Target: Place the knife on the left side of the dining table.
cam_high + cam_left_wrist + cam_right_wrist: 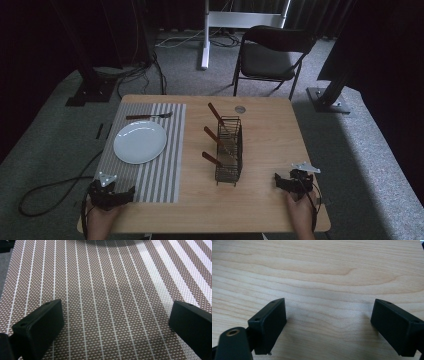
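Two hand-held grippers rest at the near edge of a wooden table point(270, 130), both released with jaws spread wide and nothing between them. The left gripper point(131, 192) sits over the near end of a striped placemat point(162, 170); the right gripper point(276, 178) sits on bare wood, well apart from it. Between them, farther back, a black wire rack point(230, 150) holds three brown-handled utensils point(212, 159). A white plate point(140, 142) lies on the placemat, with a fork point(149, 116) just beyond it.

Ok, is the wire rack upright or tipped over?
Upright: the wire rack stands on its base on the table, with three wooden-handled utensils sticking out the top.
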